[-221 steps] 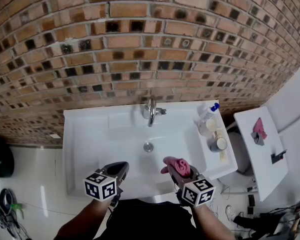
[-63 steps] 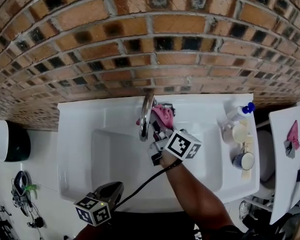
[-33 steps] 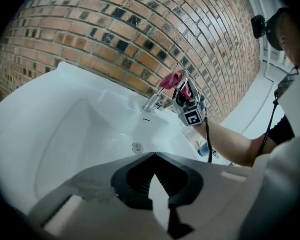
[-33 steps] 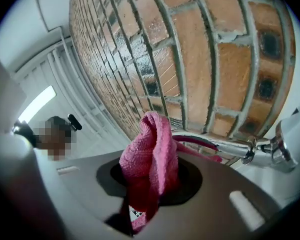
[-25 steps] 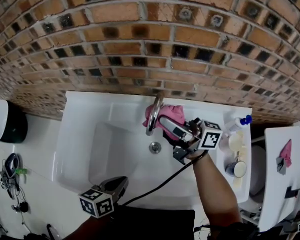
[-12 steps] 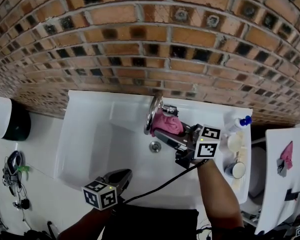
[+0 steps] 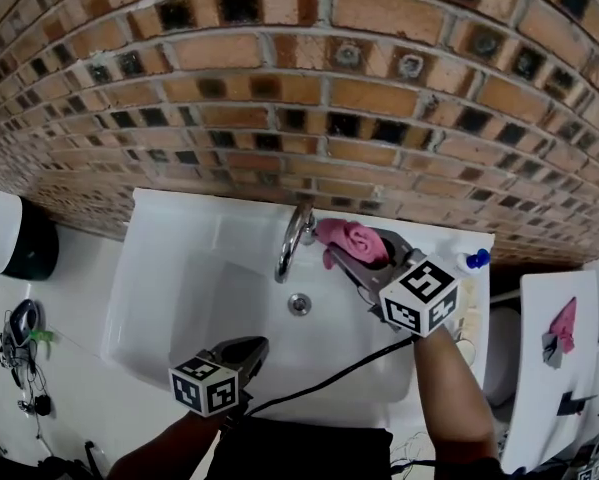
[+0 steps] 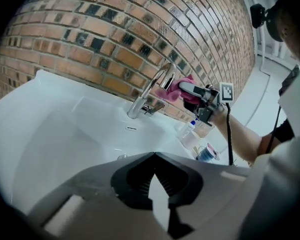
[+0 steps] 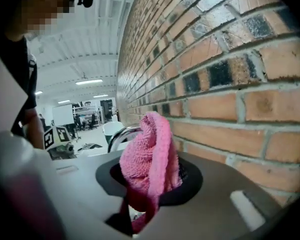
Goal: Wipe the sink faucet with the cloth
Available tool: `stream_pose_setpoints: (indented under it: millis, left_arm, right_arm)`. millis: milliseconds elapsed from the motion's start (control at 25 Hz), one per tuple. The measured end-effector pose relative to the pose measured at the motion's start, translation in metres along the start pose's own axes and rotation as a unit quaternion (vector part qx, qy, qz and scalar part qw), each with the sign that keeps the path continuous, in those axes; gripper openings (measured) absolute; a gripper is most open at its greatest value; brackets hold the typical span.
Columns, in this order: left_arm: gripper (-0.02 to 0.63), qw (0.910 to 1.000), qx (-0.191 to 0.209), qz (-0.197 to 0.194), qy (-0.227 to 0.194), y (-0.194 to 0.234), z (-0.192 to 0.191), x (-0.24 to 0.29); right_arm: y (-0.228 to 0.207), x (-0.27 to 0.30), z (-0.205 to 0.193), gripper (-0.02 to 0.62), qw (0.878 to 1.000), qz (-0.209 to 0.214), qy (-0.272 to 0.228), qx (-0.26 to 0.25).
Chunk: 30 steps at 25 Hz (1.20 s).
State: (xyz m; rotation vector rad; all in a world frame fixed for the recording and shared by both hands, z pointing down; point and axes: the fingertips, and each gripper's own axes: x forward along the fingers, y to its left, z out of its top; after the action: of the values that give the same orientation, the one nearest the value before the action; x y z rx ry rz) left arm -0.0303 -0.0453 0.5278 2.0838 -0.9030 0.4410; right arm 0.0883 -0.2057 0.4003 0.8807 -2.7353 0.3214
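The chrome faucet (image 7: 292, 242) arches over the white sink (image 7: 179, 268) at the brick wall. My right gripper (image 7: 347, 249) is shut on a bunched pink cloth (image 7: 349, 237), held just right of the spout's arch, close to the wall. In the left gripper view the cloth (image 8: 178, 88) lies against the top of the faucet (image 8: 151, 93). The right gripper view shows the cloth (image 9: 151, 161) bulging from the jaws, with the spout (image 9: 120, 133) behind it. My left gripper (image 7: 245, 349) hangs shut and empty over the sink's front rim.
A blue-capped bottle (image 7: 471, 261) and cups (image 8: 207, 153) stand on the sink's right ledge. The drain (image 7: 299, 304) lies below the spout. A white side table (image 7: 559, 368) with a pink rag is at the right, a bin (image 7: 9, 243) at the left.
The right gripper has drawn the cloth from the spout's lower side up and right toward the wall. The left gripper has stayed at the front rim.
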Motion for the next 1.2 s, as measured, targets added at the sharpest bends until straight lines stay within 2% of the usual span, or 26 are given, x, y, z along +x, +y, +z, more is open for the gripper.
stream_pose_setpoints:
  millis: [120, 200, 360, 480, 640, 840, 1040, 1200]
  left_arm:
    - [0.006, 1.0, 0.001, 0.003, 0.0, -0.003, -0.004, 0.005]
    - [0.006, 1.0, 0.004, 0.006, 0.0, -0.005, -0.007, 0.007]
    - [0.006, 1.0, -0.004, 0.009, -0.003, -0.006, -0.012, 0.007]
    - [0.006, 0.9998, -0.013, 0.013, -0.005, -0.003, -0.017, 0.006]
    - [0.006, 0.9993, -0.029, 0.025, -0.001, 0.005, -0.028, 0.001]
    - [0.006, 0.999, -0.037, 0.024, 0.001, 0.008, -0.031, -0.001]
    - [0.006, 0.9995, -0.024, 0.017, -0.007, 0.007, -0.018, -0.002]
    - [0.006, 0.9998, -0.013, 0.009, -0.016, 0.005, -0.005, -0.006]
  right_arm:
    - [-0.036, 0.015, -0.002, 0.109, 0.999, -0.027, 0.038, -0.016]
    - [-0.054, 0.031, -0.01, 0.109, 0.998, -0.031, 0.057, -0.002]
    - [-0.071, 0.066, -0.028, 0.109, 0.995, -0.004, 0.06, 0.081]
    - [-0.072, 0.082, -0.035, 0.109, 0.992, 0.025, 0.061, 0.106]
    - [-0.072, 0.09, -0.031, 0.107, 0.987, 0.063, 0.031, 0.147]
    - [-0.072, 0.085, -0.012, 0.107, 0.97, 0.11, -0.024, 0.216]
    - [-0.071, 0.083, 0.005, 0.107, 0.964, 0.12, -0.026, 0.237]
    - [-0.06, 0.078, 0.027, 0.107, 0.962, 0.144, -0.027, 0.232]
